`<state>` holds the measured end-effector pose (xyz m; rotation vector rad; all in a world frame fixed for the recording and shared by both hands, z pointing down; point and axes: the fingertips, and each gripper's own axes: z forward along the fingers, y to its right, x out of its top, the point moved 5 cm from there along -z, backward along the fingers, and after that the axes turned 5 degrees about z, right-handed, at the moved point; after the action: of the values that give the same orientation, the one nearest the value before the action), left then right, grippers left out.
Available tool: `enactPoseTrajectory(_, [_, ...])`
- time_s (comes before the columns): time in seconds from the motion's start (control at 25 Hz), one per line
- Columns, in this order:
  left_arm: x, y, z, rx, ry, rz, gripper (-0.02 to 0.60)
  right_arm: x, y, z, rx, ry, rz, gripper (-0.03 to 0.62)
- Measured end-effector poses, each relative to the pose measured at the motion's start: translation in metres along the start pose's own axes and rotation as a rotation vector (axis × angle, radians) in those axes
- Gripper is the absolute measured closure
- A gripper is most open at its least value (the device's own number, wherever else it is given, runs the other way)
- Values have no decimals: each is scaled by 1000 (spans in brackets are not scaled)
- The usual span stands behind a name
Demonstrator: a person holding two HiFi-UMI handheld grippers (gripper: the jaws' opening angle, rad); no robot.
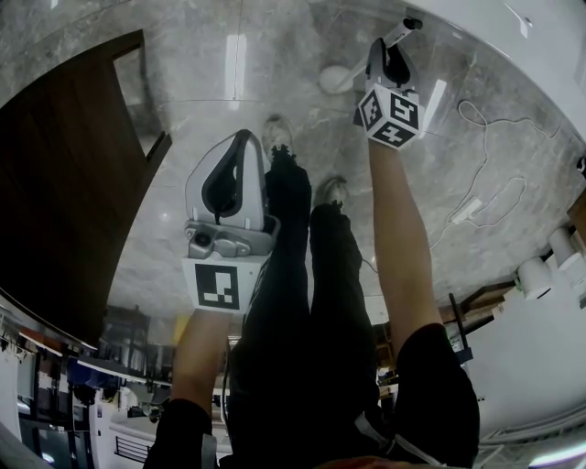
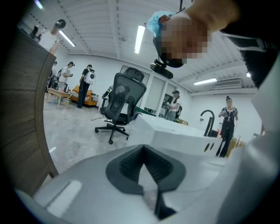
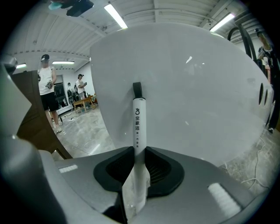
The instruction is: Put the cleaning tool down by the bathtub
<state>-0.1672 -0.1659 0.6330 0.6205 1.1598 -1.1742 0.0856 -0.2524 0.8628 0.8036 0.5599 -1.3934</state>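
Note:
The cleaning tool (image 3: 139, 122) is a slim white handle with black print and a black loop at its far end. My right gripper (image 3: 138, 151) is shut on this handle, which points up against the white bathtub (image 3: 197, 87) wall. In the head view the right gripper (image 1: 389, 53) is stretched out to the bathtub (image 1: 485, 23) at the top right. There the tool (image 1: 400, 34) sticks out past the jaws, and a pale round end lies just to its left. My left gripper (image 1: 244, 139) hangs over the floor by the person's legs. Its jaws (image 2: 143, 148) are shut with nothing between them.
A dark wooden panel (image 1: 64, 183) fills the left side. A white cable (image 1: 485, 201) trails over the marble floor at the right, with white bottles (image 1: 536, 275) beyond it. The person's legs and shoes (image 1: 302, 275) stand between the grippers. An office chair (image 2: 120, 105) and several people are farther off.

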Motion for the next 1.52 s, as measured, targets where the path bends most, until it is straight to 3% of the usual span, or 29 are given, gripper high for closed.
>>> enactPoseTrajectory(0.48, [-1,4,1,13,2,-4,574,-1,1,3,5,4,1,511])
enactPoseTrajectory(0.92, [2,8,-5,26,6,-1,573,1,-3,-1,9,-15,-12,465])
enactPoseTrajectory(1.52, [17,30,-27,58,68,-2,573,3,5,-45,-2,-20,1,475])
